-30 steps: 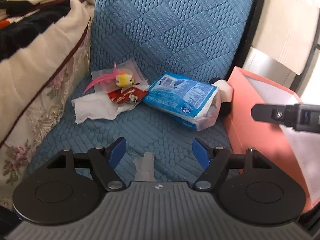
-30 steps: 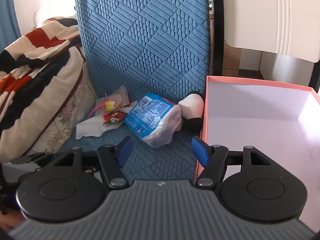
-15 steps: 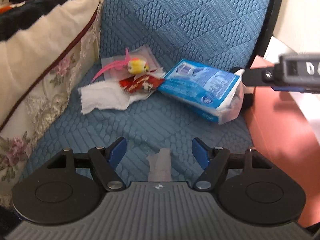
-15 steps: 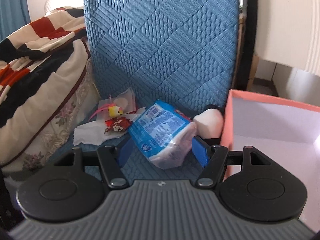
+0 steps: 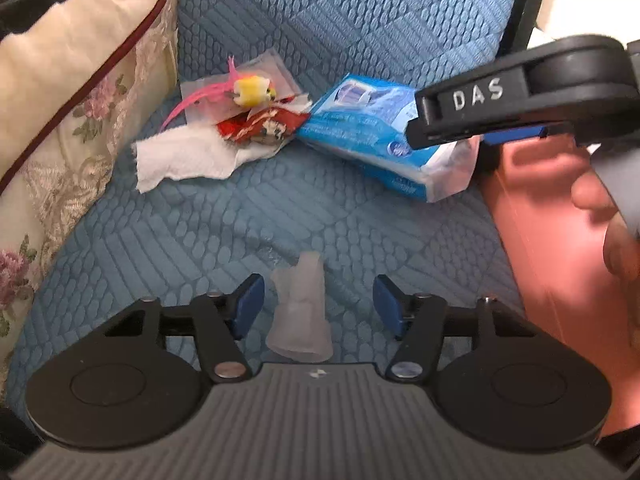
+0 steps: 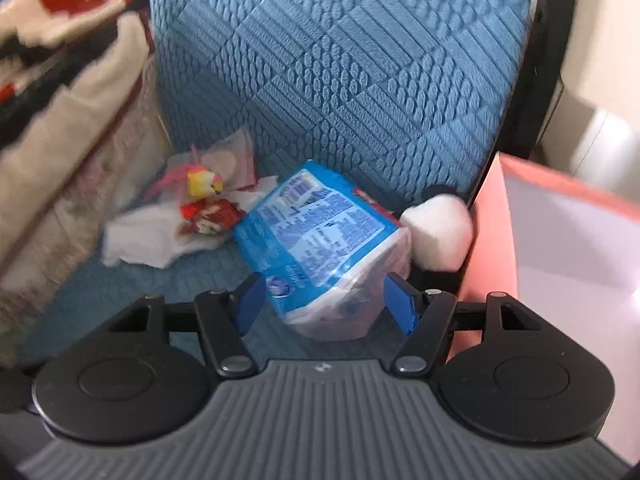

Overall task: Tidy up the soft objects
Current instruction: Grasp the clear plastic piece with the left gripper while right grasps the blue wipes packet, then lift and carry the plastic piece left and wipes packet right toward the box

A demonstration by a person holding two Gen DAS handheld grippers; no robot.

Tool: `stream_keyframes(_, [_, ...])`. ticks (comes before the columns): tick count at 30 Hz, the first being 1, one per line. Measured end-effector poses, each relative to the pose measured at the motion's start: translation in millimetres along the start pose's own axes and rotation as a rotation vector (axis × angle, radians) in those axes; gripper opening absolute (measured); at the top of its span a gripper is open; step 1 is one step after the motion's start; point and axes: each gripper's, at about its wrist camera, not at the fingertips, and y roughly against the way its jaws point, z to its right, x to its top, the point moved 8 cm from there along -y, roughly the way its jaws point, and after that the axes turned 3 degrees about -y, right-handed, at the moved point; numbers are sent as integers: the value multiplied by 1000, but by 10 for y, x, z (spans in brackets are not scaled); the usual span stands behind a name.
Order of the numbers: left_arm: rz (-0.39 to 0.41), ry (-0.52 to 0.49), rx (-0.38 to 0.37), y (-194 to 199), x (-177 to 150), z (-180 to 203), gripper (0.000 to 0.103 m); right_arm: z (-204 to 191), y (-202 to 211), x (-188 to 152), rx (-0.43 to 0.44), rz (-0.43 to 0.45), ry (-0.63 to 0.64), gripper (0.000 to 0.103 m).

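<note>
- Between the left gripper (image 5: pixel 318 306) jaws, near the camera, lies a small translucent cap (image 5: pixel 299 312); the jaws are closing around it, but gaps show on both sides and the pads do not yet press it.
- Its long axis runs away from the camera, narrow end far, wide end near, so it sits in line with the closing direction rather than across it.
- Beyond that, the blue quilted seat cushion (image 5: pixel 224 232) stretches out bare, then a white tissue (image 5: pixel 184 158), a red wrapper (image 5: pixel 260 128) and a yellow-and-pink feathered toy (image 5: pixel 250 90) cluster at the far left, against a floral pillow (image 5: pixel 60 148).
- Between the right gripper (image 6: pixel 326 302) jaws sits the clear near end of the blue tissue pack (image 6: pixel 316 236); the jaws stand spread, with daylight on the left pad's side, so I judge no grip yet.
- The pack's long axis points away and to the left, so the jaws straddle its short width, which looks favourable for closing.
- Just right of the pack, a white plush ball (image 6: pixel 438 234) rests against the outer wall of the pink box (image 6: pixel 488 232), which stands at the far right, open and showing a white inside.
- The right gripper is nearer both pack and box, so carrying the pack across to the box looks like its job.
</note>
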Motion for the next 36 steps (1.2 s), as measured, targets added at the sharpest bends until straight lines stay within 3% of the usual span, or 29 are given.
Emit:
stream_keyframes(2, [-18,17,-2,-24,-22,-31,61,-12,-71,-15,-25,-22,28,67])
stream_keyframes(6, [-14,23,5,-29,-17,-54,53,42,-193,-28,-18,-58,-37,67])
stream_keyframes(8, [-13,22,8,-31,-12,-58,44,47,-229,-24,-34,-55,-39,67])
stream_keyframes(10, [-16,39,0,-21,-7,-67,26,45,-268,-18,-51,-52,-31,69])
stream_keyframes(11, [-19,50,-6,-23,-4,-79,24,43,-283,-18,-54,-53,-29,69])
stream_keyframes(15, [-24,65,-6,-20,6,-105,22,40,-339,-17,-59,-50,-19,68])
stream_keyframes(16, [-25,64,-5,-15,9,-104,22,44,-351,-28,-67,-53,-17,62])
stream_keyframes(19, [-28,81,-12,0,10,-108,21,44,-383,-51,-84,-56,-8,57])
stream_keyframes(22, [-23,98,-17,29,20,-119,21,79,-388,-44,-105,-44,-12,37])
stream_keyframes(25, [-15,118,-35,72,43,-128,21,142,-361,-46,-106,-54,-67,23])
stream_keyframes(36, [-6,184,-64,243,128,-262,21,119,32,-213,10,-71,-244,12])
